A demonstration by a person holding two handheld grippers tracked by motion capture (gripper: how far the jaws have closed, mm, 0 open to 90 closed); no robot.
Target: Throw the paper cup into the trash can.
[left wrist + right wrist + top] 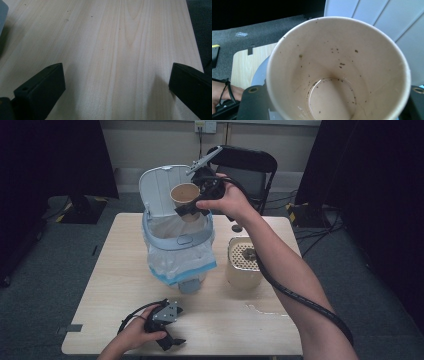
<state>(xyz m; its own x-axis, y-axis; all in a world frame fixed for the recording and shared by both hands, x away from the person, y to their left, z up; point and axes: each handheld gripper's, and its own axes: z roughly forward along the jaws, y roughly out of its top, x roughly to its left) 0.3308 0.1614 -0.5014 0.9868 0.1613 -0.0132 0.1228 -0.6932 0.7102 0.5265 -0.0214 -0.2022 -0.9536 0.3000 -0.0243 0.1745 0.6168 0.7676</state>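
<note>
A: So, on the left, the left gripper (172,338) is parked low on the counter (115,265) with its jaws spread wide and nothing between them. Nothing much is being done there.

B: Yeah. Further right, the paper cup (185,196) is held up over the open bin (177,245), pinched at the wall by the right gripper (187,210), in front of the raised lid (157,190).

A: How would it handle?

B: Light and thin-walled, probably; easily crushed if squeezed hard. A hold low on the wall, away from the soft rim, seems safest. In the right gripper view a little liquid and dark specks can be seen at the bottom (332,100).

A: Pointing?

B: It's tipped, mouth turned toward the person, long axis slanting back toward the lid. The strainer pot (243,262) is left standing to the right.
</note>
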